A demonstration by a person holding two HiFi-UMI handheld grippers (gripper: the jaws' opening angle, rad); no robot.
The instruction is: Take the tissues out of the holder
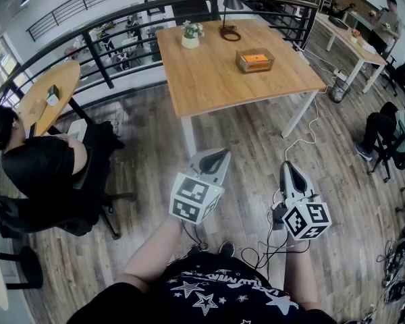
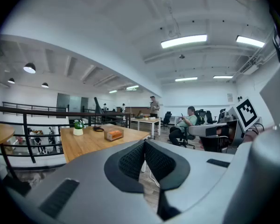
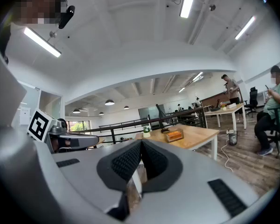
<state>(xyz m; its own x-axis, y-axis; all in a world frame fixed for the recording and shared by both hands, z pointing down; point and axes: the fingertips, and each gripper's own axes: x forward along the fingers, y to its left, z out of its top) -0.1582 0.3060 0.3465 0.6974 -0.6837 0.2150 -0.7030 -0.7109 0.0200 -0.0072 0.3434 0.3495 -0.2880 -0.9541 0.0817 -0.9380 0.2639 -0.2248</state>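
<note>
Where the tissue holder is: the clear tissue holder (image 1: pixel 254 60), with an orange pack inside, sits on the wooden counter (image 1: pixel 209 79), toward its right side and well apart from both grippers.
Left gripper: the left gripper (image 1: pixel 218 155) is held low over the floor (image 1: pixel 250 133). Its fingers (image 2: pixel 130 160) are pressed together with nothing between them.
Right gripper: the right gripper (image 1: pixel 290 167) is just beside it, pointing the same way. Its fingers (image 3: pixel 126 162) are closed tight too, and they hold nothing.
Step in hand: I think the job has not begun. The person must first walk up to the counter.
How to do it well: stand at the near edge, open one pair of fingers, and pinch only the top tissue. From here I cannot tell if one sticks up. The other gripper could press on the holder so it does not lift or slide when the tissue is pulled.
Other things on the counter: a small potted plant (image 1: pixel 191 35) and a lamp base (image 1: pixel 230 32) stand at the back, apart from the holder.
Edges: the holder is nearer the right edge than the left, so a hard sideways tug might push it that way. A dark railing (image 1: pixel 98 61) runs behind the counter.
Open room: the floor between the person and the counter is bare. A seated person (image 1: pixel 44 167) is off to the left, and a white cable (image 1: pixel 312 128) lies by the counter's right leg, so feet should stay off it.
</note>
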